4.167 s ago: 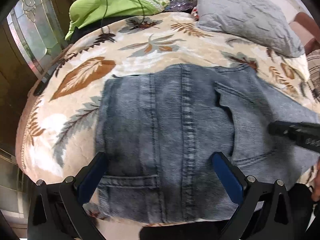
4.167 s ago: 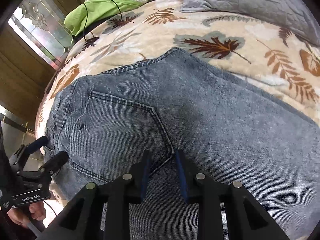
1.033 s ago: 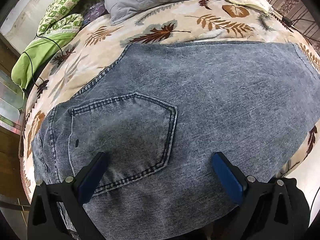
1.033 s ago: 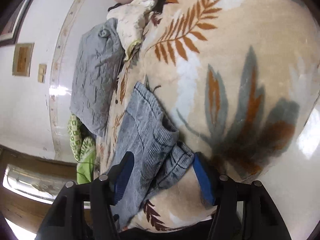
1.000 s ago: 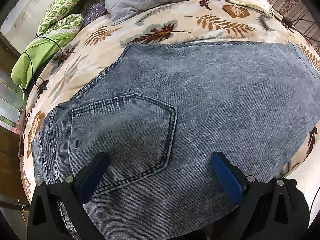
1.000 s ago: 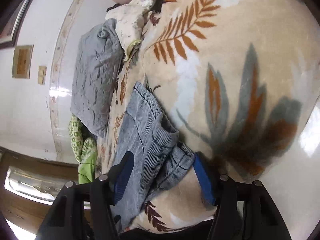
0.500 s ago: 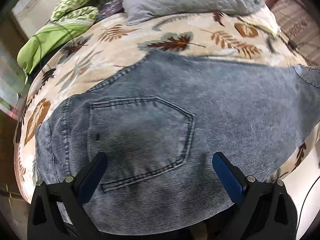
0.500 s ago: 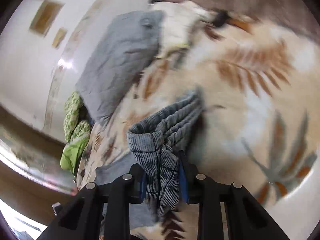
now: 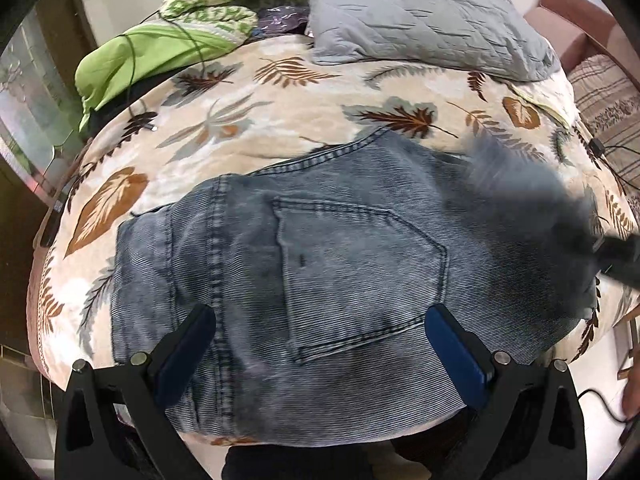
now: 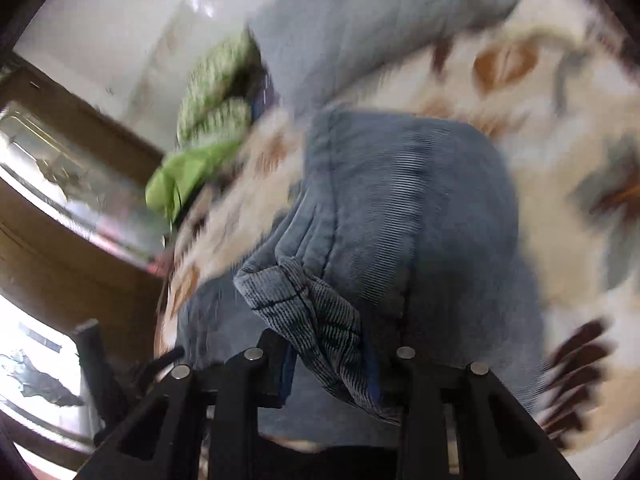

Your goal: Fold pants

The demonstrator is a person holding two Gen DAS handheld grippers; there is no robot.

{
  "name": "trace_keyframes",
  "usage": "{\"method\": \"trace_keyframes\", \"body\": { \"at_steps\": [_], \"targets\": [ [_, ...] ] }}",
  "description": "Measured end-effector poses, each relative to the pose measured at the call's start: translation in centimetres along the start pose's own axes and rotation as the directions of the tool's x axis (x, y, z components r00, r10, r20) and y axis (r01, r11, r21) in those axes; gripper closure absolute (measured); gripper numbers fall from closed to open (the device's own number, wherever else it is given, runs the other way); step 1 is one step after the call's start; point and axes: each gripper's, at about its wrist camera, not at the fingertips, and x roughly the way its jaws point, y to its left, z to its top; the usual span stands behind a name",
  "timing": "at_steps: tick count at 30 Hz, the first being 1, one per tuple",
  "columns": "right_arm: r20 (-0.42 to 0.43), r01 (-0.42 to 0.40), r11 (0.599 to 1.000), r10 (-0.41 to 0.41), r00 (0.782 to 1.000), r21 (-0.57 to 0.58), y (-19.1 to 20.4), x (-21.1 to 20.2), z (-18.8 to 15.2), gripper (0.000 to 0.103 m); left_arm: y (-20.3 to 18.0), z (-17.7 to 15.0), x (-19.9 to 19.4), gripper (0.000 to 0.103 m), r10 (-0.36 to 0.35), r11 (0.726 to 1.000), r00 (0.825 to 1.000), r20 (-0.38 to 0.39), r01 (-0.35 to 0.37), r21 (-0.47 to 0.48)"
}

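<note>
Jeans (image 9: pixel 340 280) spread on the bed (image 9: pixel 208 120), seat under the left gripper (image 9: pixel 320 344), its jaws wide and empty. Hem (image 10: pixel 316 312) bunched between the right gripper's (image 10: pixel 328 368) pads and lifted, jaws easing apart slightly. Likely risks: hem slipping from so loose a pinch, or the leg landing crooked.

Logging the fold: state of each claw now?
Left claw: open, empty.
Right claw: gripping the jeans hem, jaws easing open.
</note>
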Motion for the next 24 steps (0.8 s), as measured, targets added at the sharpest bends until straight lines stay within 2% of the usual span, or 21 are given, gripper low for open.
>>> {"method": "trace_keyframes", "body": {
  "at_steps": [2, 3, 4, 6, 9, 11, 13, 15, 17, 19, 20, 21, 23, 24],
  "targets": [
    [-0.143, 0.004, 1.000, -0.005, 0.990, -0.004, 0.8, 3.2, -0.9, 0.057, 0.4, -0.1, -0.1, 0.000, 0.002, 1.000, 1.000, -0.003, -0.002, -0.005],
    [-0.172, 0.001, 1.000, -0.001, 0.985, -0.005, 0.9, 3.8, -1.2, 0.046, 0.5, -0.2, -0.1, 0.000, 0.004, 1.000, 1.000, -0.003, -0.004, -0.007],
    [-0.185, -0.012, 1.000, 0.008, 0.983, -0.023, 1.3, 4.0, -1.6, 0.043, 0.6, -0.2, -0.1, 0.000, 0.006, 1.000, 1.000, -0.003, -0.006, -0.007],
    [-0.168, -0.052, 0.997, 0.041, 0.985, -0.060, 1.5, 3.0, -1.7, 0.040, 0.5, -0.1, -0.2, 0.000, 0.004, 1.000, 1.000, -0.002, -0.004, -0.007],
    [-0.134, -0.198, 0.980, 0.193, 0.972, -0.025, 0.5, 0.3, -0.9, 0.037, -0.5, 0.3, -0.3, 0.000, -0.009, 1.000, 1.000, 0.002, 0.009, 0.005],
    [-0.100, -0.251, 0.968, 0.247, 0.964, -0.026, -0.1, -1.6, -0.3, 0.032, -1.8, 0.6, -0.4, 0.000, -0.017, 0.999, 1.000, 0.009, 0.017, 0.028],
    [-0.046, -0.239, 0.970, 0.238, 0.970, -0.034, -0.9, -3.2, 0.1, 0.032, -3.2, 0.8, -0.5, 0.000, -0.031, 0.998, 0.999, 0.017, 0.030, 0.062],
    [0.020, -0.193, 0.981, 0.193, 0.981, 0.005, -3.4, -4.8, 0.6, 0.032, -4.7, 1.1, -0.5, 0.000, -0.035, 0.995, 0.999, 0.024, 0.033, 0.093],
    [0.034, -0.185, 0.980, 0.182, 0.983, 0.077, -5.8, -5.0, 0.6, 0.032, -6.7, 1.3, -0.3, 0.000, -0.040, 0.990, 0.999, 0.035, 0.034, 0.137],
    [0.023, -0.137, 0.982, 0.136, 0.990, 0.132, -7.8, -4.3, 0.2, 0.035, -8.4, 1.4, 0.2, 0.000, -0.041, 0.983, 0.998, 0.041, 0.033, 0.178],
    [0.006, -0.118, 0.982, 0.119, 0.993, 0.147, -8.4, -3.6, 0.1, 0.038, -9.3, 1.4, 0.6, 0.000, -0.036, 0.979, 0.998, 0.044, 0.027, 0.202],
    [-0.007, -0.110, 0.982, 0.112, 0.994, 0.153, -8.8, -3.3, -0.2, 0.046, -10.3, 1.3, 1.3, 0.000, -0.017, 0.971, 0.999, 0.046, 0.006, 0.240],
    [-0.058, -0.066, 0.983, 0.077, 0.995, 0.174, -10.0, -1.8, -1.2, 0.053, -11.4, 1.0, 2.8, 0.000, 0.053, 0.957, 0.998, 0.028, -0.059, 0.285],
    [-0.070, -0.058, 0.981, 0.072, 0.995, 0.184, -10.7, -1.6, -1.5, 0.060, -11.5, 0.7, 3.9, 0.000, 0.088, 0.952, 0.996, 0.005, -0.086, 0.295]
  ]
}}
